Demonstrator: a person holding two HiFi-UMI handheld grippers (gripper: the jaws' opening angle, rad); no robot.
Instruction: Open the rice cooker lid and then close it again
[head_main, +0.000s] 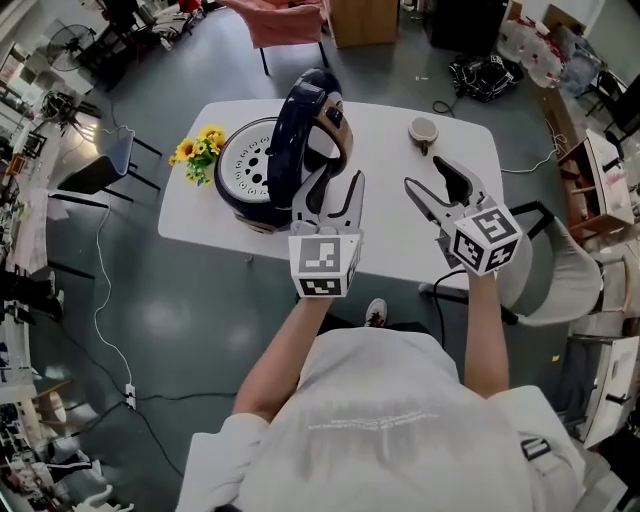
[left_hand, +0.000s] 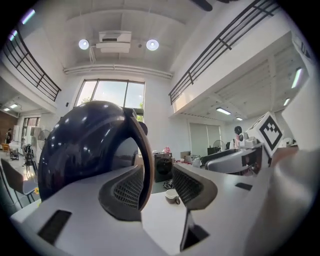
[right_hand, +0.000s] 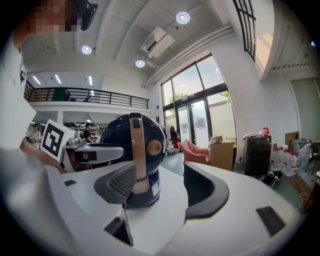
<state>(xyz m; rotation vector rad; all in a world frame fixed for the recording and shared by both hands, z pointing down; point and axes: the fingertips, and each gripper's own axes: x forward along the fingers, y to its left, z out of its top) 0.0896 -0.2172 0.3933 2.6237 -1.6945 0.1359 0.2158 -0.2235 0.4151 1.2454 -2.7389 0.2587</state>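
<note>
Where the rice cooker (head_main: 250, 208) sits: on the white table (head_main: 400, 245), toward 10 o'clock of its middle.
Lid (head_main: 305, 120): dark blue, raised and standing upright, with a gold strip along its edge.
Left gripper (head_main: 338, 185): at 4 o'clock of the cooker; jaws apart, the lid's gold edge between them close by the left jaw, not clamped.
Right gripper (head_main: 428, 175): at 3 o'clock of the left gripper; jaws apart, nothing between them.
Flowers (head_main: 198, 150): yellow, at 9 o'clock of the cooker.
Cup (head_main: 423, 130): at 2 o'clock, near the far edge.
</note>
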